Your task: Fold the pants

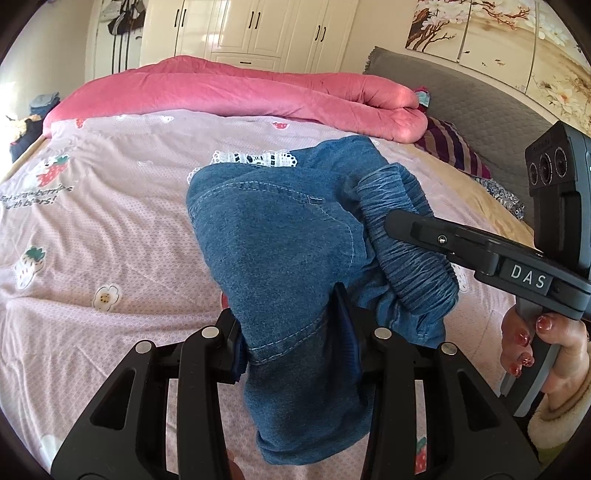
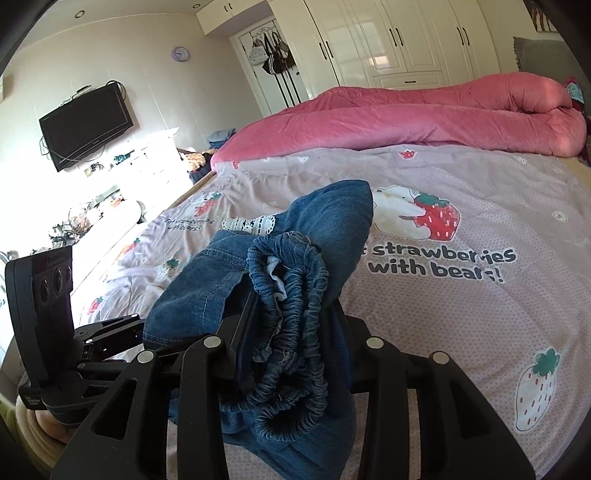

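A bedroom: a bed with a pink strawberry-print sheet [image 1: 110,221] and a rolled pink quilt [image 1: 240,92] along its far side. Above the sheet hang bunched blue denim pants [image 1: 288,236], nearer than the quilt. The left gripper [image 1: 295,332] pinches denim folds; the right gripper [image 2: 291,343] pinches the elastic waistband [image 2: 295,295].

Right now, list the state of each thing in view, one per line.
Pants: bunched, held up off the bed by both tools.
Left tool: shut on a denim fold.
Right tool: shut on the waistband.
Quilt: rolled along the far side.
Wardrobe: doors closed.
TV: off.
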`<action>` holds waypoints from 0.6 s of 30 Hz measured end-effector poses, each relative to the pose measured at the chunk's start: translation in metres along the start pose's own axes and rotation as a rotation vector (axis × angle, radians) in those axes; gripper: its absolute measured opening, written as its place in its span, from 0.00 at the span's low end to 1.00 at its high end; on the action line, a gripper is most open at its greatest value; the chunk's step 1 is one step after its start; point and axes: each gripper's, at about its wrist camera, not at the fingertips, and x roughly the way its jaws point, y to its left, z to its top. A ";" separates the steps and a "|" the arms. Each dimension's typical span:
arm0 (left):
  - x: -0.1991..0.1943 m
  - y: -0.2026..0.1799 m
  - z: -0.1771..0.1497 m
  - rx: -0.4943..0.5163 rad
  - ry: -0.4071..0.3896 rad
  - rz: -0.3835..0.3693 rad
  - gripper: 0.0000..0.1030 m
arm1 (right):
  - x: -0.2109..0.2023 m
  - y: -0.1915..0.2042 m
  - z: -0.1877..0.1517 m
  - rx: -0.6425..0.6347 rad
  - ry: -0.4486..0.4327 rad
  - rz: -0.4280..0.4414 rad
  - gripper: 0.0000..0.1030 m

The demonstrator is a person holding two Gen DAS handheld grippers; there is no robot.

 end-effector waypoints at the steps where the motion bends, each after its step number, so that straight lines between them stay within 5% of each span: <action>1: 0.002 0.001 0.000 -0.001 0.003 0.000 0.31 | 0.003 -0.001 0.001 0.006 0.007 -0.001 0.34; 12: 0.042 0.018 -0.010 -0.059 0.098 -0.003 0.31 | 0.055 -0.025 -0.010 0.094 0.161 -0.055 0.34; 18: 0.050 0.022 -0.017 -0.064 0.114 -0.003 0.37 | 0.063 -0.035 -0.019 0.126 0.197 -0.077 0.42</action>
